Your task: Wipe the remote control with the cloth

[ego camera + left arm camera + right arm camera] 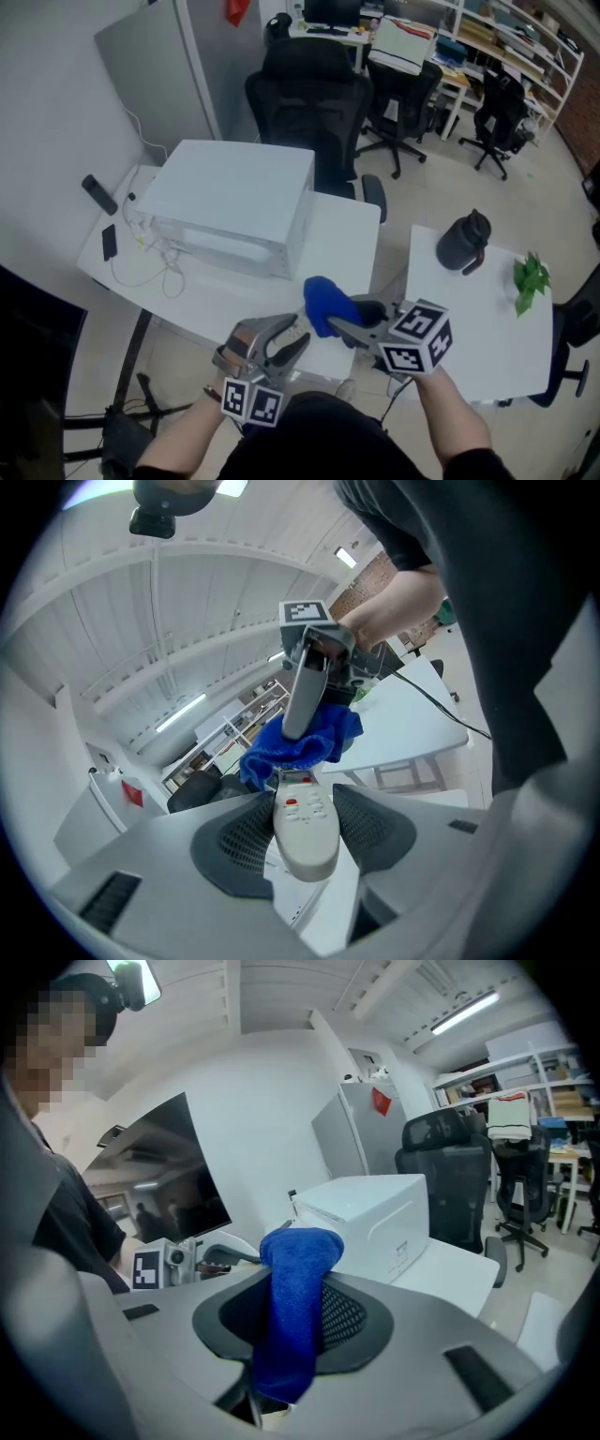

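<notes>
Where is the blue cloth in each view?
Head view: cloth at lower centre, held in the right gripper.
Left gripper view: centre, over the remote's far end.
Right gripper view: lower centre, between the jaws.
Shared landmark: the red item.

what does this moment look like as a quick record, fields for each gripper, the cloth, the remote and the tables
left gripper: shut on the remote control
right gripper: shut on the blue cloth
contact: cloth lies over the remote's far end
remote buttons: near ones uncovered, facing the left gripper view
table: white box on it
side table: black jug on it
</notes>
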The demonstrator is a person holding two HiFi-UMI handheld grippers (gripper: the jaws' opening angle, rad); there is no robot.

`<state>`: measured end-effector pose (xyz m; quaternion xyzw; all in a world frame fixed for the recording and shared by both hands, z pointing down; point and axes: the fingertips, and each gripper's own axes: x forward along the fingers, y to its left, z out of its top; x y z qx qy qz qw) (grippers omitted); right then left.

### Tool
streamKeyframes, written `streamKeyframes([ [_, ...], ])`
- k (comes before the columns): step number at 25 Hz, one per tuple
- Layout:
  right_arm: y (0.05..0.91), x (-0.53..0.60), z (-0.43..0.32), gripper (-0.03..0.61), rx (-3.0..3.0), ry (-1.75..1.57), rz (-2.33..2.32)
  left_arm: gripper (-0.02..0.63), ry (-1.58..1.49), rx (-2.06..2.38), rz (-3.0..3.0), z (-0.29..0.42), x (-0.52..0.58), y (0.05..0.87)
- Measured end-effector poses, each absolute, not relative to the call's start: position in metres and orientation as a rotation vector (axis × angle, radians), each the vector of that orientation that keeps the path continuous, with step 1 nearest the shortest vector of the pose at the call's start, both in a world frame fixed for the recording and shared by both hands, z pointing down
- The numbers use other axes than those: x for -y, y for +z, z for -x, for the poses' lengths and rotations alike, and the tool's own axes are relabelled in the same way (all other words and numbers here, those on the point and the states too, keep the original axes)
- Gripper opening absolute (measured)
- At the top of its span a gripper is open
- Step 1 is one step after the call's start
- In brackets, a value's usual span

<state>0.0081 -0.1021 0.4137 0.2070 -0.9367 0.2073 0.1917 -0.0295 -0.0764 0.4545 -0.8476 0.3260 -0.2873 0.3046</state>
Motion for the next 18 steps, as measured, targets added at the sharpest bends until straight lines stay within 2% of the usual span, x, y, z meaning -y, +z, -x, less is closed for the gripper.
streamKeyframes([
  [6, 0.404, 0.062, 0.037, 0.117, 2.658, 0.517, -0.386, 0.204, -0.764, -0.878, 2.25, 0.027, 0.081, 0.455],
  [14, 0.404, 0.058, 0.037, 0.117, 2.666, 0.522, -0.396, 0.204, -0.748, -0.912, 2.291, 0.032, 0.077, 0.457],
  [16, 0.396, 0.061, 0.031, 0.117, 2.708, 0.517, -0.43, 0.204, -0.632, -1.032, 2.477, 0.038, 0.084, 0.453],
  [18, 0.383, 0.065, 0.022, 0.117, 2.792, 0.516, -0.482, 0.204, -0.327, -1.231, 2.858, 0.049, 0.095, 0.444],
])
